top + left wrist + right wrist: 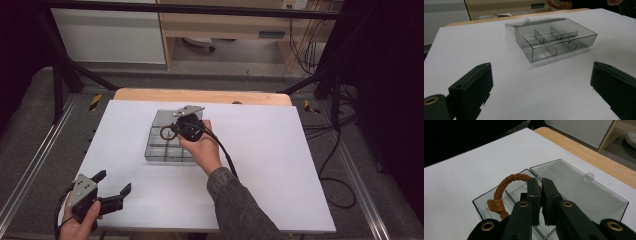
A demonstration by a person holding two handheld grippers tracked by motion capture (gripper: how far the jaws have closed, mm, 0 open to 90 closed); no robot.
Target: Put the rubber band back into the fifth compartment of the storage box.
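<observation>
white table (280,165): right gripper (540,186) pinches a brown bracelet (506,185) over the clear box (554,41), seemingly above a near-corner compartment. left gripper (114,185) rests spread at the table's near edge.

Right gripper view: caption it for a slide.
Right gripper holds a brown braided bracelet over the open clear box.

Bracelet (509,182) was braided orange cord, rough, leather-like tag. Organizer box (554,37) was smoky clear plastic, glossy. Table (280,150) was matt white, wood edge.
</observation>
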